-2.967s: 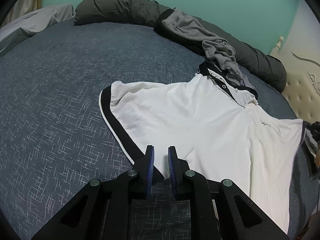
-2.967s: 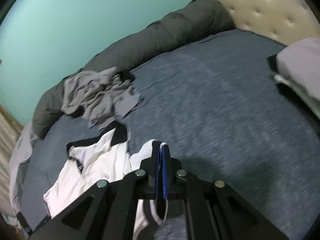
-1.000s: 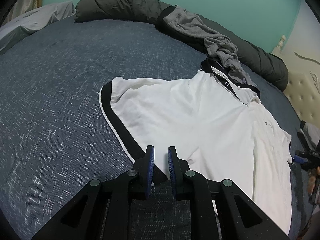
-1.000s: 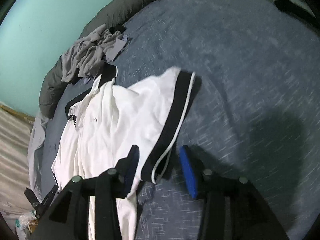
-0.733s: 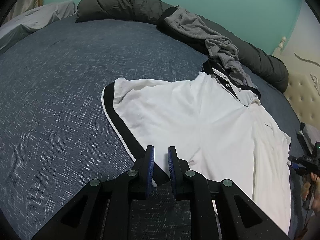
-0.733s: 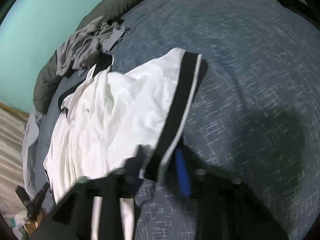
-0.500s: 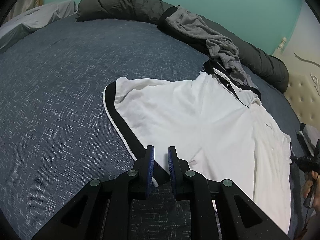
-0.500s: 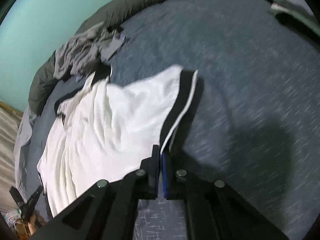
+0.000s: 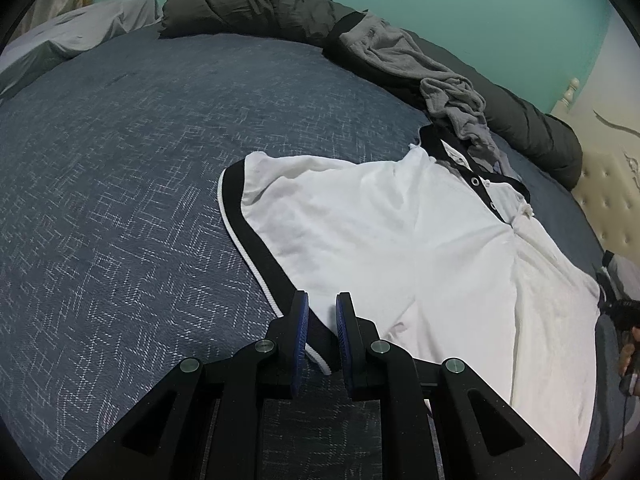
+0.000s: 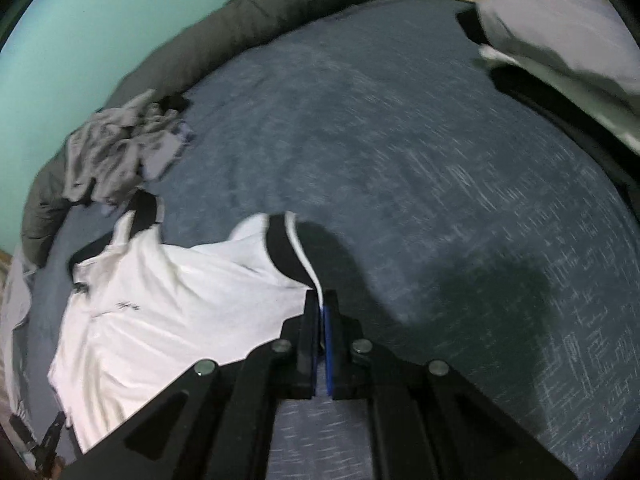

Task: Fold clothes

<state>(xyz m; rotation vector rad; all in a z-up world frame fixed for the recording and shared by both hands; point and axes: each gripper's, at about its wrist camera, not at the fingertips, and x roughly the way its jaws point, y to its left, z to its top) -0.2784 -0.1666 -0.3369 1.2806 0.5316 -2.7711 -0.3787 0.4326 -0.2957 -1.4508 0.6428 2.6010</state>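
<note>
A white polo shirt (image 9: 400, 248) with black collar and black sleeve cuffs lies spread on the blue bedspread (image 9: 120, 200). In the left wrist view my left gripper (image 9: 322, 320) is low over the near sleeve. The black cuff with its white piping runs between the blue pads, held in a narrow gap. In the right wrist view the shirt (image 10: 168, 312) stretches to the left. My right gripper (image 10: 322, 304) is shut on the other sleeve's black cuff (image 10: 286, 248), and the cuff is lifted a little off the bed.
A crumpled grey garment (image 9: 440, 80) lies past the collar against a long dark grey rolled duvet (image 9: 260, 4). A cream tufted headboard (image 9: 608, 200) and a pale pillow (image 10: 560, 40) stand at the bed's end. A hand (image 9: 626, 354) shows at the right edge.
The right jaws, open around the cuff a second ago, have closed on it and raised it slightly, pulling the sleeve taut. The left gripper has stayed where it was.
</note>
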